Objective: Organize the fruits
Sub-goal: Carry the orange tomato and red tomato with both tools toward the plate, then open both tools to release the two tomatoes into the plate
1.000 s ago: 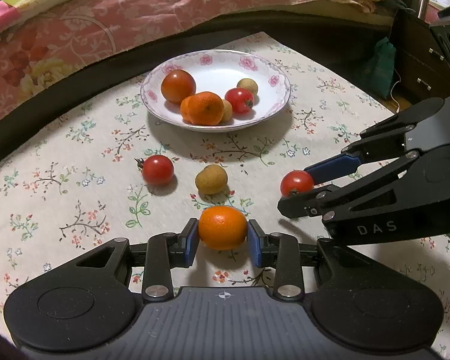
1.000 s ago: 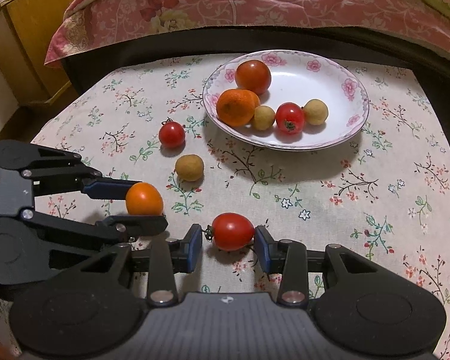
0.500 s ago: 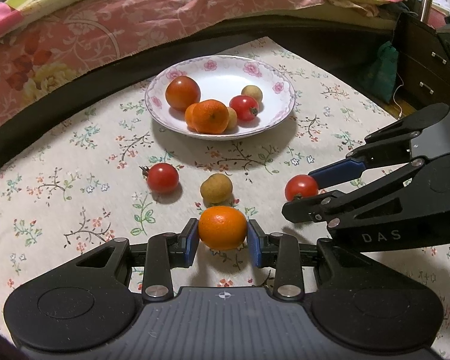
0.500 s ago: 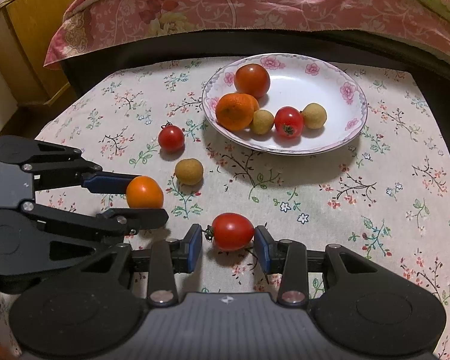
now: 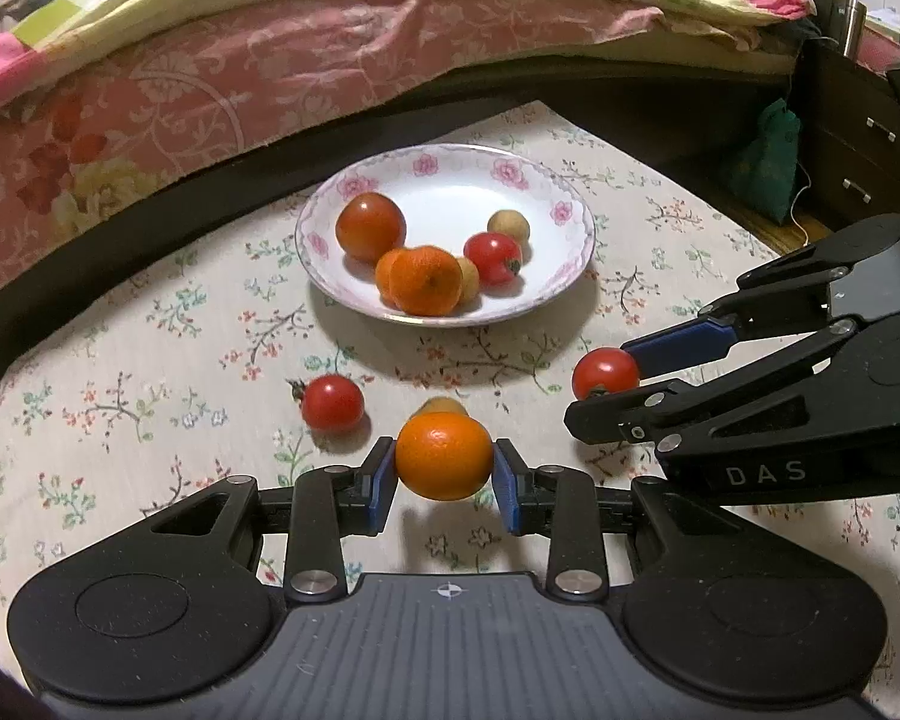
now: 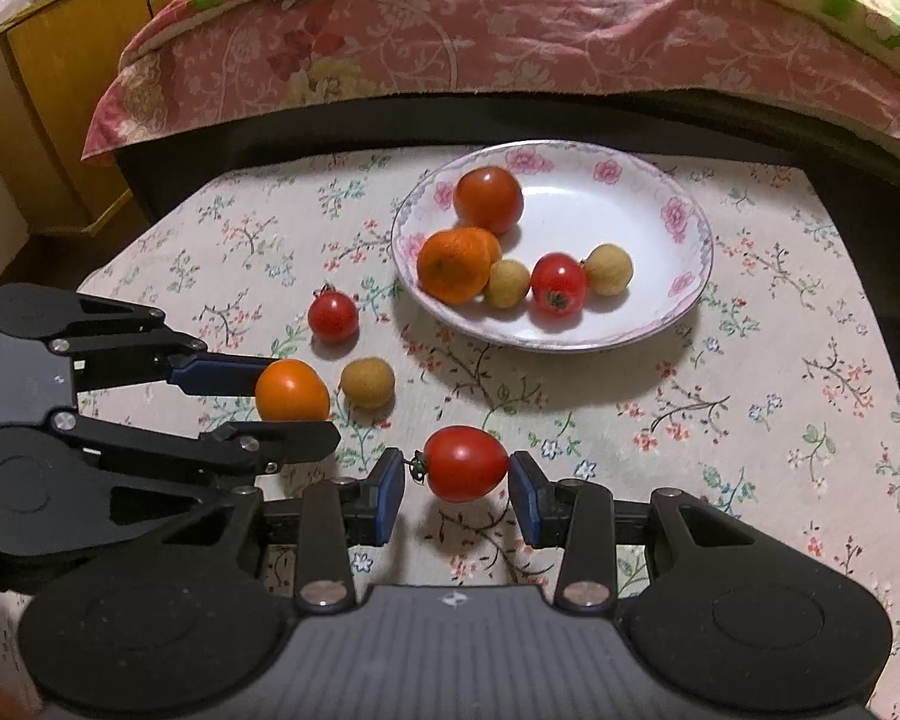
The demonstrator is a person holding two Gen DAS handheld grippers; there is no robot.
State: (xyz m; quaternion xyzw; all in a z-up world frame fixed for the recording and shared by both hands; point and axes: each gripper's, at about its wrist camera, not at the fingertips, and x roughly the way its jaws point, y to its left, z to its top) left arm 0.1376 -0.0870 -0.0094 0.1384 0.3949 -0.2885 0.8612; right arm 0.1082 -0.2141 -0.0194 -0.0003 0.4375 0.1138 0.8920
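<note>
- Two grippers were in use over the floral-clothed counter, both pointing down toward the plate.
- Left gripper: jaws narrowed, blue pads pressed on either side of a tangerine, which it was grasping just above the cloth.
- Right gripper: jaws narrowed around an oval red tomato; the right pad touched it, while on the left only the stem end met the pad. Tomato appeared lifted, with its shadow on the cloth below.
- Loose on the counter: one small red tomato and one tan longan, both between the grippers and the plate.
- Plate contents: one large tomato, one small tomato, tangerines, two longans. A second tangerine behind the front one was mostly covered.
- Left view: the held tangerine hid most of the loose longan; the right view showed it whole.
- Pink bedding lay beyond the counter.
</note>
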